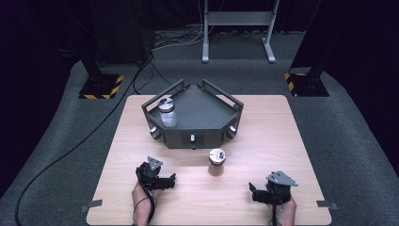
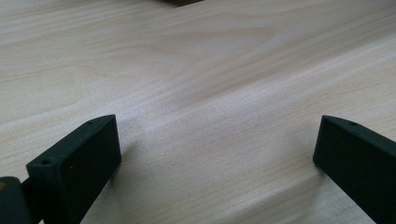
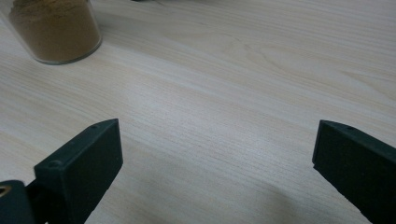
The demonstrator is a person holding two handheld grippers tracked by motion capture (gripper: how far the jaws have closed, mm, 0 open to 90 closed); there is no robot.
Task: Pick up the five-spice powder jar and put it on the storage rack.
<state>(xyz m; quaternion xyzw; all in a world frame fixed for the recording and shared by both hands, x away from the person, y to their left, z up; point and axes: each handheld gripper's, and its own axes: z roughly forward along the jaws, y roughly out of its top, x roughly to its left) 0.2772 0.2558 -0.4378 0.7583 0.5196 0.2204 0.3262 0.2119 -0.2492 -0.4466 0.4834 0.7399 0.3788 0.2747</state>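
A glass jar of brown powder (image 1: 217,162) with a silver lid stands upright on the wooden table, just in front of a dark grey angular tray (image 1: 203,111). In the tray's left part stands a jar of white contents (image 1: 168,113). My left gripper (image 1: 171,180) rests low on the table, left of the brown jar, jaws pointing right. Its own view shows the left gripper (image 2: 217,154) open over bare wood. My right gripper (image 1: 252,192) lies at the front right, pointing left. In its own view the right gripper (image 3: 217,154) is open, with the brown jar (image 3: 56,30) at top left, well beyond the jaws.
Small round knobs or jar ends (image 1: 192,137) are set into the tray's front wall. Bare wood (image 1: 263,141) stretches around the brown jar. Off the table, two stands with yellow-black bases (image 1: 101,87) and a metal frame (image 1: 237,28) stand behind; a black cable (image 1: 70,150) crosses the floor.
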